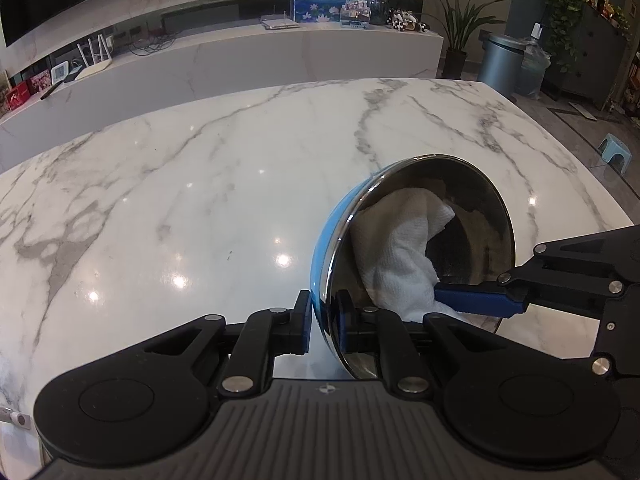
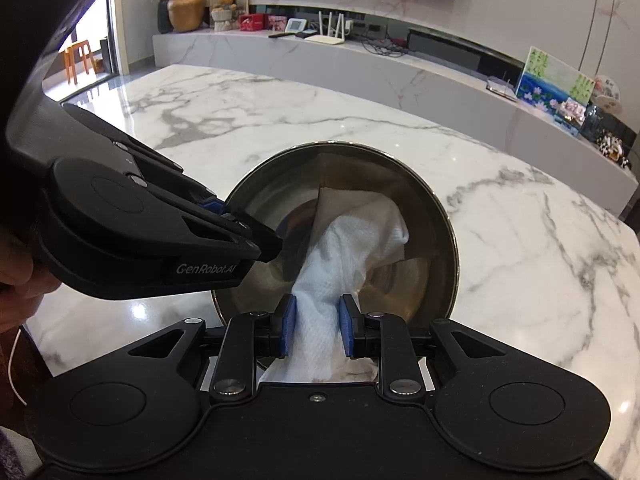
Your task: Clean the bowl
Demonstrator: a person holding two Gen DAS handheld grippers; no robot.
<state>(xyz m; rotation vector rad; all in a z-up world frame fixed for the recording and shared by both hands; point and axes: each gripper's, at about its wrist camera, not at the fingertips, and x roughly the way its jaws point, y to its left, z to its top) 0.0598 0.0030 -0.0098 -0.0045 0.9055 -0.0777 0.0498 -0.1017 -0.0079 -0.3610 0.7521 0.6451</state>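
The left gripper (image 1: 324,320) clamped the tilted bowl (image 1: 420,240) by its rim above the marble table (image 1: 200,200); the right gripper (image 2: 313,326), at five o'clock, pinched the white cloth (image 2: 352,236) inside; wiping looked underway, unfinished.

Left tool (image 1: 324,320) clamped tight, right tool (image 2: 316,326) pinched, both angled downward.

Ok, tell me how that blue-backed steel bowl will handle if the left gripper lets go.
The blue-backed steel bowl is pinched by its rim, tilted on edge, so it would probably tip over. Its round, polished wall looks slippery and prone to rock.
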